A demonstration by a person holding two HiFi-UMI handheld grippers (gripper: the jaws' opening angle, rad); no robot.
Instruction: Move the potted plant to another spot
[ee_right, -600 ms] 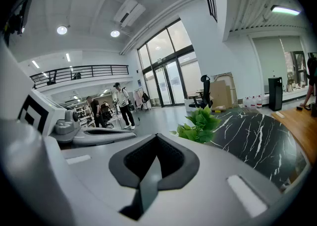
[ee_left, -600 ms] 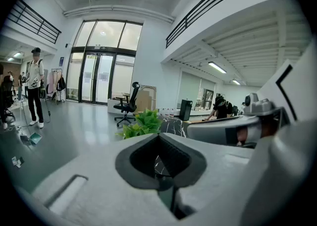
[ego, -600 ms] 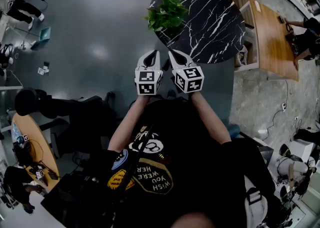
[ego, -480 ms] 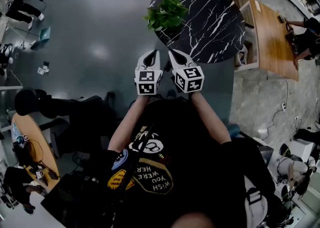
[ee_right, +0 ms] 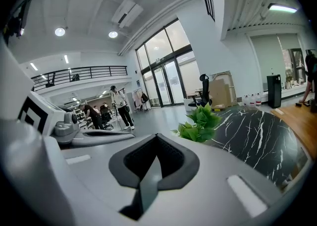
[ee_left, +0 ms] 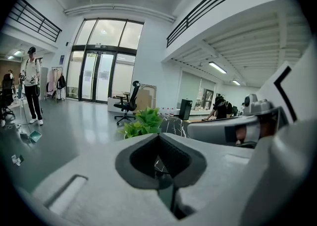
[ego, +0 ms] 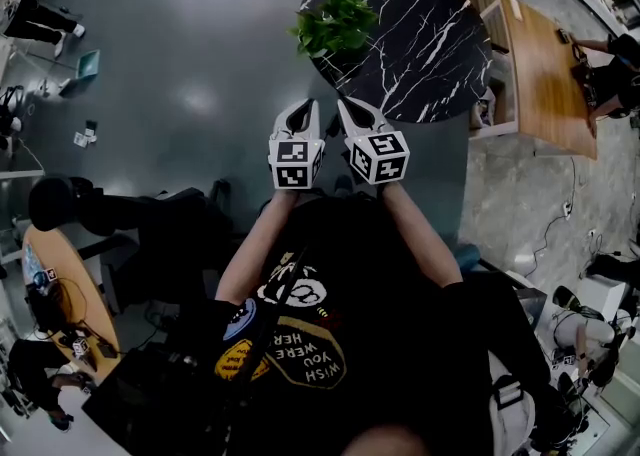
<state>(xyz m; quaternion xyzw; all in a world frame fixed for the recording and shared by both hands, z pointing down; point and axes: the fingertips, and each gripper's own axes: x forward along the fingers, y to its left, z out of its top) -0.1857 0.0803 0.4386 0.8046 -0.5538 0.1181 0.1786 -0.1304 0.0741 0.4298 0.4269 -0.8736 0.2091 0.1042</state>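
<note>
The plant [ego: 334, 22] sits top middle, on the black table's [ego: 430, 44] left edge. The left gripper [ego: 303, 109] and right gripper [ego: 352, 107] (side by side below it) are closed tight, holding nothing.

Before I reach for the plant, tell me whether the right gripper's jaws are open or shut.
Shut. In its own view the white right gripper shows both jaws meeting along one seam, nothing between them.
</note>
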